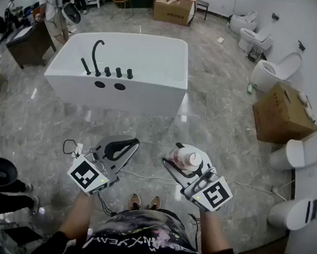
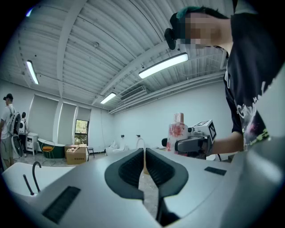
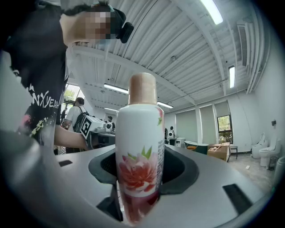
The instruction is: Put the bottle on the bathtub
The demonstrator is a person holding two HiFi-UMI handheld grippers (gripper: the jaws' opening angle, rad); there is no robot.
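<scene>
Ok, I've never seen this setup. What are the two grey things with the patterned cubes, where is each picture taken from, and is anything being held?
There is no robot here. A person holds a two-jaw gripper in each hand, and the marker cubes are part of the grippers. The head view comes from a camera on the person's head, looking steeply down. It shows the left gripper, the right gripper and a marble floor. The other two pictures come from cameras riding on each gripper, looking along its jaws. The left gripper's jaws are together, with nothing between them. The right gripper's jaws are shut on a white bottle with a red flower print. Ahead stands a white bathtub with black taps. The bottle is not yet on it.
</scene>
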